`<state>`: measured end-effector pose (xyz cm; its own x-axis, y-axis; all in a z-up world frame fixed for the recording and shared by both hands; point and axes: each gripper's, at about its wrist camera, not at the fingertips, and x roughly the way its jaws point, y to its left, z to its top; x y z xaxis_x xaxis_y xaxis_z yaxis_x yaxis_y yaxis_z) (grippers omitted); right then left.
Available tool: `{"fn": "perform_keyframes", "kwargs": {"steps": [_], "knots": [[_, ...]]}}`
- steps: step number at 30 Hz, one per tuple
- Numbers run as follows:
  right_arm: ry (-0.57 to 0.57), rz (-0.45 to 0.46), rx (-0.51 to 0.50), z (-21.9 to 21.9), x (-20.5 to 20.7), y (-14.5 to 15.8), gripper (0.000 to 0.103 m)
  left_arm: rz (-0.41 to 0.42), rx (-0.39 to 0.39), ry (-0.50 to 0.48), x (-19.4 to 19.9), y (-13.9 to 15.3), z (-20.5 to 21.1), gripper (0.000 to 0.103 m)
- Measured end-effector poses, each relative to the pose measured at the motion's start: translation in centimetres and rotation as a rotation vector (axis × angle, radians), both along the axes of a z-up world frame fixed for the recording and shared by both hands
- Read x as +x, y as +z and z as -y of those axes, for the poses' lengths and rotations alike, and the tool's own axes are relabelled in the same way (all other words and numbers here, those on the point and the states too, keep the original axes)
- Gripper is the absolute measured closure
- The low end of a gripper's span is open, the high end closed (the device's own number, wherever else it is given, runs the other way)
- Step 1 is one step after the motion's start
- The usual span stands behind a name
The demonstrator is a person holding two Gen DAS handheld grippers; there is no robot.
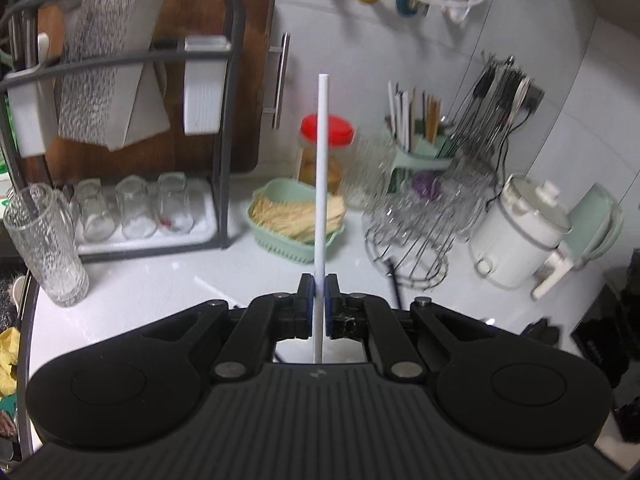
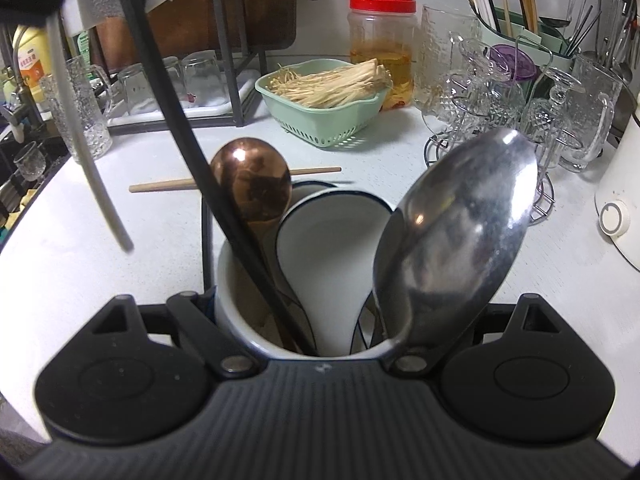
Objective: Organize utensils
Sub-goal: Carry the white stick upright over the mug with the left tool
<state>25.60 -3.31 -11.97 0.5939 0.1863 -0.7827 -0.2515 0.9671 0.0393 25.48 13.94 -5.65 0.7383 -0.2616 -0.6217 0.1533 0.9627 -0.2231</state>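
My left gripper [image 1: 319, 292] is clenched on a white chopstick [image 1: 322, 184], held upright above the counter. Right gripper [image 2: 320, 320] grips the white utensil cup [image 2: 240, 280] w/ spoons in it. Risk: thin stick pivots btwn pads, misses cup mouth or knocks the steel spoon [image 2: 456, 240].

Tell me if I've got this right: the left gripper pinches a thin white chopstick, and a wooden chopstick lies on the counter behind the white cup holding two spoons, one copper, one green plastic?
Nearly. The second spoon is shiny silver metal, not green plastic, as the right wrist view shows. The rest holds: left gripper pinches the thin white chopstick; the wooden chopstick lies behind the white cup with the copper spoon.
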Motion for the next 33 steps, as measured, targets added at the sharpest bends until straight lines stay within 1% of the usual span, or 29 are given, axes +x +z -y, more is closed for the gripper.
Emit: {"fn": "perform_keyframes", "kwargs": {"steps": [4,9,11,15,17,23,28,31,33], "knots": [[0.0,-0.005,0.0,-0.1,0.2,0.0,0.011,0.022,-0.001,-0.016,-0.4,2.2,0.1,0.097],[-0.009,-0.002,0.001,-0.2,0.2,-0.1,0.011,0.043,-0.021,-0.018,-0.6,4.5,-0.1,0.097],[-0.014,0.001,0.001,-0.2,0.1,-0.1,0.011,0.047,-0.029,-0.028,-0.7,5.5,0.0,0.097],[-0.017,0.002,0.003,-0.2,0.0,-0.1,0.011,0.079,-0.019,-0.049,-1.0,7.2,0.3,0.097],[-0.018,0.003,0.003,-0.3,0.0,-0.1,0.011,0.091,-0.031,-0.064,-1.1,7.8,0.5,0.097],[-0.018,0.001,-0.001,-0.3,0.0,0.0,0.011,0.093,-0.078,-0.099,-0.7,8.0,1.6,0.097],[-0.01,0.005,0.005,-0.3,0.0,-0.1,0.011,0.102,-0.069,-0.163,-0.3,7.5,3.7,0.097],[0.002,0.027,0.013,-0.2,-0.3,-0.1,0.011,0.139,-0.022,-0.211,-0.3,7.7,5.6,0.097],[0.004,0.036,0.017,-0.1,-0.4,-0.1,0.011,0.125,-0.029,-0.24,0.2,7.3,6.5,0.097]]}}
